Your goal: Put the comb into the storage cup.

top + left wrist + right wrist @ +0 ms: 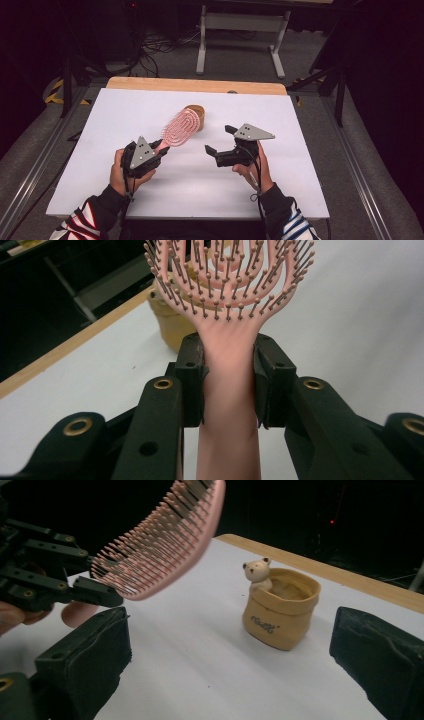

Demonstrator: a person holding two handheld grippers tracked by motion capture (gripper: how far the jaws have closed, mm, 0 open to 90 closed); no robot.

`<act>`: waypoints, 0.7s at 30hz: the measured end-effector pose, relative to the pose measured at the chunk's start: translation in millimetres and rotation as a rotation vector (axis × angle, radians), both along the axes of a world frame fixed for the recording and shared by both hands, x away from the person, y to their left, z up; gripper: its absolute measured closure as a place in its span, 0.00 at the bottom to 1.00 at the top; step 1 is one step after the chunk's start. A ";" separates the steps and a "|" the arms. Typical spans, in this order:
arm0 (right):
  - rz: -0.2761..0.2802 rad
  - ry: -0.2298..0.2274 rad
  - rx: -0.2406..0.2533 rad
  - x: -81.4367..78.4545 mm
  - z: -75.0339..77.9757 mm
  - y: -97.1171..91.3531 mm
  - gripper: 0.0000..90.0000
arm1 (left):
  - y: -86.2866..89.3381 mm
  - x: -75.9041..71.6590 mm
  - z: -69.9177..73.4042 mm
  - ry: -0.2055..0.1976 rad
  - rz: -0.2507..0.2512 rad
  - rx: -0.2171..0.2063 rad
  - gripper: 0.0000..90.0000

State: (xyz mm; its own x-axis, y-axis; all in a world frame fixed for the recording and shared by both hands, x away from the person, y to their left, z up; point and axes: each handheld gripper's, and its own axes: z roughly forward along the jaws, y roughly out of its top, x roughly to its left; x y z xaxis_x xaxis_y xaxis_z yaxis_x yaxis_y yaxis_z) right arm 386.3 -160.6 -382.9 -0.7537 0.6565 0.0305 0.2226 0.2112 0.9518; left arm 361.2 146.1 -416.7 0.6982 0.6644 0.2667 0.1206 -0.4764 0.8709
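Clamping the smooth neck of the pink plastic vented hairbrush (227,390) between my left gripper (159,148) fingers (192,385), I hold it above the white worktop (310,165), head over the tan sack-shaped pot (281,609). My right gripper (220,140) fingers (85,665) stand wide open, empty. Light and stiff but slippery, I'd judge, so the neck suits; the handle's end is cut off.

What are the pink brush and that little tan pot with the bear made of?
The brush looks like moulded plastic: one smooth matte pink piece, with thin bristles ending in small balls. The pot seems glazed ceramic shaped like a rolled-top sack, going by its soft sheen and printed lettering, though it might be resin. The bear looks the same, paler.
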 end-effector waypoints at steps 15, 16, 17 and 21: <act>0.045 0.102 0.100 7.4 -1.1 17.2 0.05 | -37.2 0.0 -8.7 -0.014 -0.058 0.009 0.77; 0.049 0.107 0.106 7.9 -1.7 18.1 0.05 | -39.5 -0.6 -9.5 -0.011 -0.064 0.003 0.77; 0.050 0.111 0.113 8.3 -2.4 19.1 0.05 | -41.8 -1.0 -10.0 -0.013 -0.068 0.006 0.77; 0.052 0.124 0.123 9.4 -4.2 23.1 0.17 | -48.8 -2.2 -12.4 -0.020 -0.077 0.009 0.77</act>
